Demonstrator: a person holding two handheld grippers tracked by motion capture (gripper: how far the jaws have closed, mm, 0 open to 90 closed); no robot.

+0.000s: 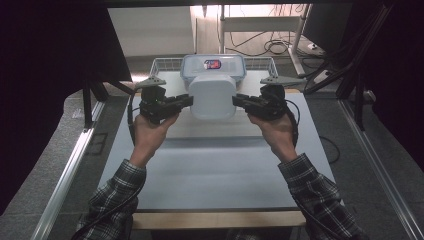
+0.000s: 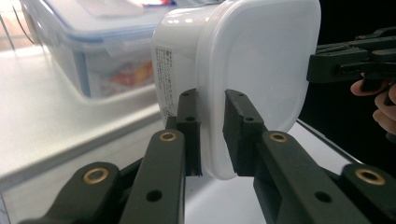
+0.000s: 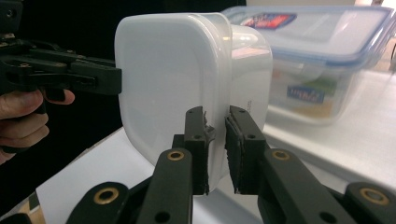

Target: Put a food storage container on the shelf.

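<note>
Nearest, the person's two forearms in plaid sleeves come up over the white desk (image 1: 210,170); each hand carries one set of tongs, so two in all. The left tongs (image 1: 187,101) and the right tongs (image 1: 237,101) face each other across one white lidded plastic tub (image 1: 213,95), which hangs tipped on its side above the desk, lid toward the person; it touches nothing but the jaws. In the left gripper view the left tongs (image 2: 212,135) stand narrow, pinched on the tub's (image 2: 252,70) lid rim at one edge; in the right gripper view the right tongs (image 3: 215,149) are likewise narrow, clamped on the rim of the tub (image 3: 182,79) at the opposite edge.

Beyond it sits one clear, blue-rimmed storage box (image 1: 213,67) with a label on its lid, standing in one white wire basket (image 1: 165,64) at the far end of the desk.

The risk, as I judge it: both grips bite only a thin lip of smooth plastic, so uneven pull from either hand could pop the lid off or let the rim slide out, and the tub would drop to the desk; swinging it further forward could also knock it against the storage box just behind.
</note>
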